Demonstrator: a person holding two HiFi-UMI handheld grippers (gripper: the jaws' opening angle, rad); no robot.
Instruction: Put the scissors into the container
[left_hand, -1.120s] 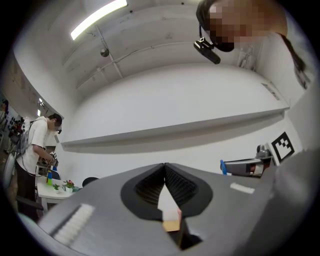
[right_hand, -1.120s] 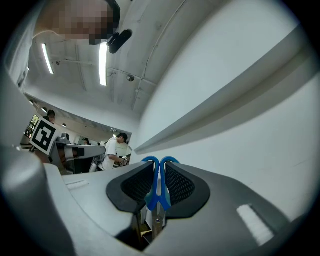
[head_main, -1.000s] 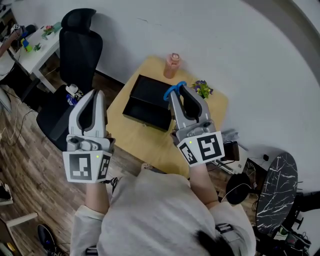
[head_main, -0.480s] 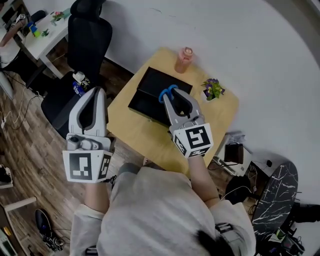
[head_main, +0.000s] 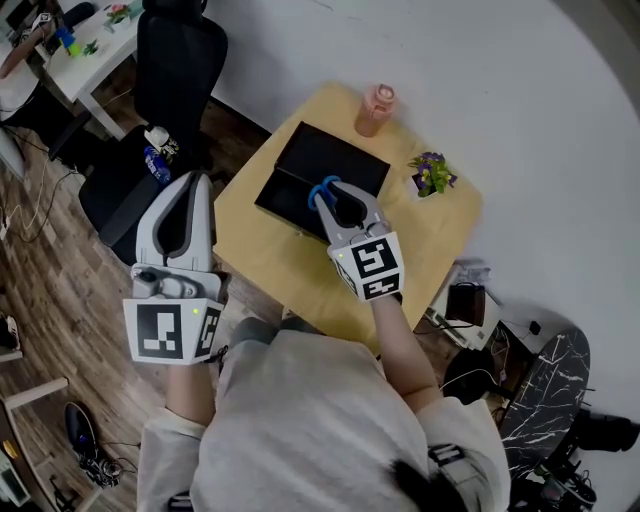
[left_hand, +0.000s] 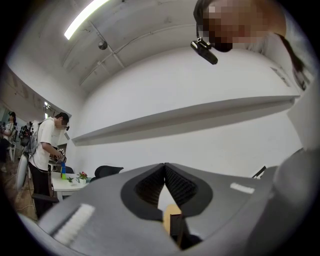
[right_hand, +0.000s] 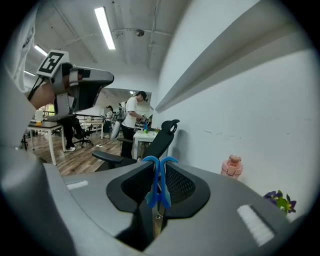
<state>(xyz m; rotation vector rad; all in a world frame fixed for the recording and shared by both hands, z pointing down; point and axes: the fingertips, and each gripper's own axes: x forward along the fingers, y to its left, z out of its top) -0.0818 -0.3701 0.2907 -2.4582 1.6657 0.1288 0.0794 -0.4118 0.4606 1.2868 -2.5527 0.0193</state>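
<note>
Blue-handled scissors (head_main: 322, 190) are clamped in my right gripper (head_main: 336, 194), which is shut on them above the near edge of the black container (head_main: 300, 160). In the right gripper view the scissors (right_hand: 158, 186) stand upright between the jaws, handles poking above the tips of the gripper (right_hand: 159, 167) and the blade pointing down. My left gripper (head_main: 195, 182) hangs shut and empty off the table's left side, over the floor. In the left gripper view its jaws meet at the tips of the gripper (left_hand: 164, 166) with nothing held.
The container rests on a small yellow wooden table (head_main: 440, 240) against a white wall. A pink bottle (head_main: 375, 108) and a small potted plant (head_main: 432, 172) stand at the table's far side. A black office chair (head_main: 170, 80) stands to the left.
My right gripper has carried the scissors left and nearer, from the table's middle to above the container's near edge. The left gripper has hardly moved.
</note>
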